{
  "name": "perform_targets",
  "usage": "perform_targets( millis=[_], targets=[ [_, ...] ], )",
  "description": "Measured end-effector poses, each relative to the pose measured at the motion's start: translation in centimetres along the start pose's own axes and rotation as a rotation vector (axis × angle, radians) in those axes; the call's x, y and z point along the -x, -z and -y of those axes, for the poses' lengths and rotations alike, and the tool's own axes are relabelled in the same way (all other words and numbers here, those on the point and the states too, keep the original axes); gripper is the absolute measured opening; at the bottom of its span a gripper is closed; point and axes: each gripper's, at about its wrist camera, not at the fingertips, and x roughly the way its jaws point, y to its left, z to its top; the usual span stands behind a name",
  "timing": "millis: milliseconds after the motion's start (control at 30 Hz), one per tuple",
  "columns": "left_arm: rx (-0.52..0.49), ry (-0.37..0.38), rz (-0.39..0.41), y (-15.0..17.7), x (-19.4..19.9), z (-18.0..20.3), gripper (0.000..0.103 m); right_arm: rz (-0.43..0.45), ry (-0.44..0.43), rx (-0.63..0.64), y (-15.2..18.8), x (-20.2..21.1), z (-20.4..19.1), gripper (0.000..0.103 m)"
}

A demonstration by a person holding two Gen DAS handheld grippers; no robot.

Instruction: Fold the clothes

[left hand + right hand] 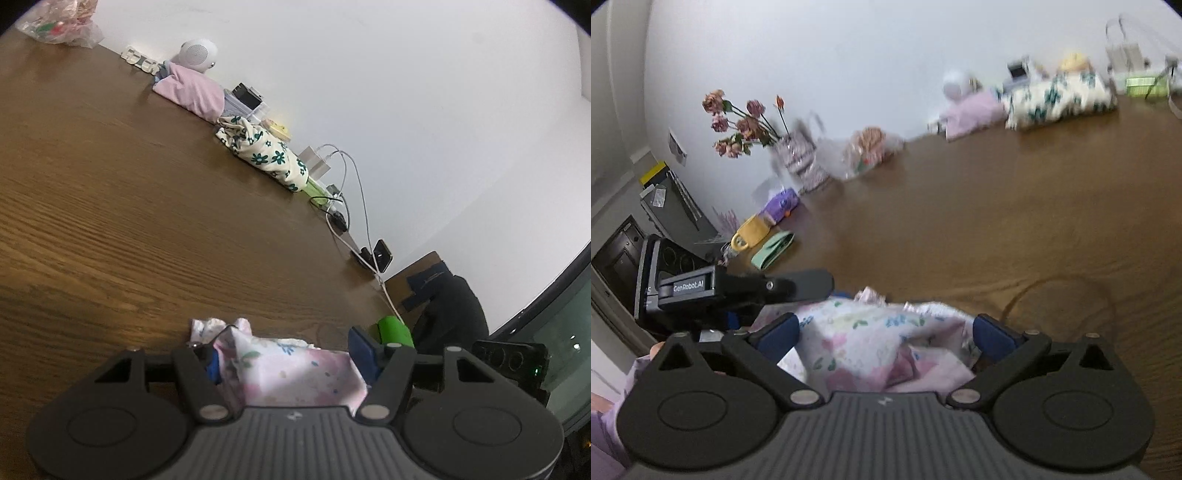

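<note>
Showing flowers (738, 125) only rightward

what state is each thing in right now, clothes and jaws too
left gripper: jaws apart, floral cloth between them
right gripper: jaws wide apart, cloth between them, not pinched
pink floral garment: crumpled at the near table edge, not folded flat
green-flowered garment: bundled up by the wall
plain pink garment: folded, lying by the wall
white cables: plugged into the chargers
table: bare wood across the middle

garment (882, 339): pink floral cloth | crumpled, bunched | on wooden table (1015, 229)
</note>
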Motion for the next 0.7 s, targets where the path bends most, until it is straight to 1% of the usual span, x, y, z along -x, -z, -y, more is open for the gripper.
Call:
perform_targets(
  millis=[67,100,167,200,233,267,333,400,467,533,567,600,633,700],
  targets=[
    [-0.003,0.002,-0.007,0.1,-0.2,0.1,0.062,-0.030,-0.036,-0.039,0.4,-0.3,0.6,0.069],
    [-0.005,0.004,-0.009,0.1,-0.2,0.1,0.060,-0.040,-0.053,-0.062,0.5,-0.3,0.8,0.065],
    [-0.006,0.020,-0.015,0.3,-0.1,0.3,0.057,-0.073,-0.102,-0.138,0.7,-0.4,1.7,0.048],
    [-0.007,0.033,-0.016,0.3,0.0,0.5,0.056,-0.089,-0.122,-0.185,0.9,-0.4,2.2,0.045],
    [-0.011,0.044,-0.016,0.4,0.1,0.7,0.056,-0.102,-0.139,-0.228,1.2,-0.4,2.6,0.037],
    [-0.019,0.043,-0.016,0.6,0.1,0.9,0.056,-0.117,-0.146,-0.270,1.3,-0.3,2.9,0.033],
    [-0.039,0.023,-0.019,0.9,-0.1,1.3,0.056,-0.148,-0.148,-0.353,1.5,-0.3,3.3,0.031],
    [-0.065,-0.011,-0.025,1.3,-0.3,1.7,0.057,-0.159,-0.132,-0.375,1.5,-0.2,3.2,0.031],
    [-0.063,-0.013,-0.020,1.3,0.3,1.8,0.059,-0.152,-0.125,-0.394,1.6,-0.2,3.3,0.031],
    [-0.064,0.014,0.033,1.2,2.4,1.9,0.060,-0.144,-0.120,-0.400,1.7,-0.3,3.2,0.031],
    [-0.065,0.030,0.063,1.1,3.5,1.9,0.063,-0.136,-0.120,-0.407,1.8,-0.2,3.3,0.031],
    [-0.084,0.034,0.098,1.2,4.8,2.1,0.064,-0.128,-0.117,-0.410,1.8,-0.2,3.3,0.031],
    [-0.115,0.025,0.128,1.5,5.9,2.5,0.064,-0.118,-0.110,-0.404,1.8,-0.1,3.2,0.034],
    [-0.182,-0.011,0.156,2.3,7.4,3.5,0.064,-0.097,-0.086,-0.362,1.6,0.3,2.7,0.045]
  ],
)
